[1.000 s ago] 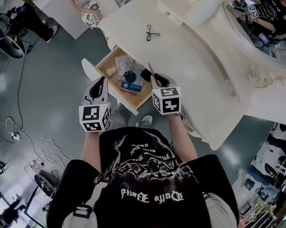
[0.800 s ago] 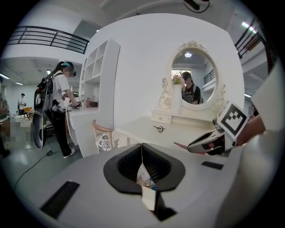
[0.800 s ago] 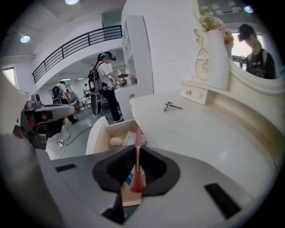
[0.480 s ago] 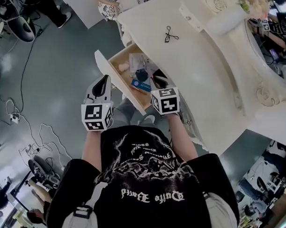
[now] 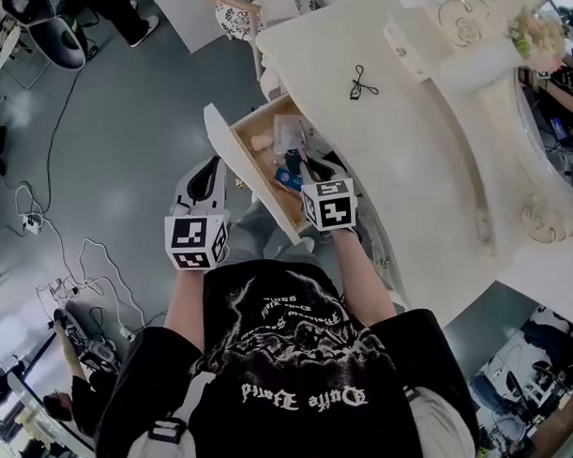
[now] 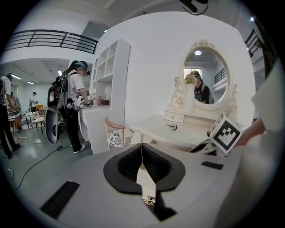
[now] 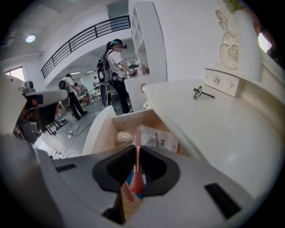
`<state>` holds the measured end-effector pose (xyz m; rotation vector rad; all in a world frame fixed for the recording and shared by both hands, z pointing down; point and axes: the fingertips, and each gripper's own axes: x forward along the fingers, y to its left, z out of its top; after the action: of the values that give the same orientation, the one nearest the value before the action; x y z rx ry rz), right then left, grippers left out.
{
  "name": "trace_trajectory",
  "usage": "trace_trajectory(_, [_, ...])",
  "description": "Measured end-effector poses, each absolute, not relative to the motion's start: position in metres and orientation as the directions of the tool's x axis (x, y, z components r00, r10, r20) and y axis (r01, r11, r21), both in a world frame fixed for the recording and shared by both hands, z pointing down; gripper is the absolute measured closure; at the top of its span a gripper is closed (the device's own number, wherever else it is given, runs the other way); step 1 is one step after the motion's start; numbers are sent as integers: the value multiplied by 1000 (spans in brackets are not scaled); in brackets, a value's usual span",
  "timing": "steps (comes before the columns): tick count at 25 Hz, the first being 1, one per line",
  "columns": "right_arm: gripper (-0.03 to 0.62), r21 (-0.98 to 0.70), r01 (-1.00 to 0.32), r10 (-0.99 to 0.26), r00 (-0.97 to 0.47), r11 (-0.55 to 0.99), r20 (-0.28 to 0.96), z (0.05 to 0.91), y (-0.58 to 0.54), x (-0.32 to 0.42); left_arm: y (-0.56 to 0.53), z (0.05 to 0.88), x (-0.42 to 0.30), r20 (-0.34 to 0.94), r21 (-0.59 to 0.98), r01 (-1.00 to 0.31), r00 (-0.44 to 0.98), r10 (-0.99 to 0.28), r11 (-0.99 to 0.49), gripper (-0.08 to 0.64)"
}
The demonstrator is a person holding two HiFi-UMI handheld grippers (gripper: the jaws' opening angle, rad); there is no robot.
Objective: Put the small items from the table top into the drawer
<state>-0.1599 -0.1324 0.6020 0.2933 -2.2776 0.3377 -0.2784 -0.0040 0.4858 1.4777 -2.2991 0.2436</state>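
Observation:
The wooden drawer of the white dressing table stands pulled out. Inside it lie a beige egg-shaped thing, a white packet and a blue item. My right gripper hangs over the drawer's near end, shut on a thin pink stick that points out ahead over the contents. My left gripper is shut and empty, just outside the drawer's white front panel. A small black looped item rests on the table top further back.
A little drawer box and an oval mirror stand at the table's back. A chair with a patterned cushion sits beyond the drawer. Cables trail over the grey floor on the left. People stand in the room behind.
The right gripper with the pink stick has moved from the drawer's right edge to over its inside. The left gripper stays beside the drawer front. The head view has shifted.

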Motion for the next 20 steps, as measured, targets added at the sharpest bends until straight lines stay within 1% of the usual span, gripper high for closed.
trace_trajectory(10, [540, -155, -342, -92, -608, 927, 789, 638, -139, -176, -11, 501, -284, 455, 89, -909, -327, -828, 408, 545])
trace_trajectory(20, [540, -158, -369, -79, -551, 916, 831, 673, -143, -186, -11, 512, -316, 493, 72, -903, -337, -802, 424, 545])
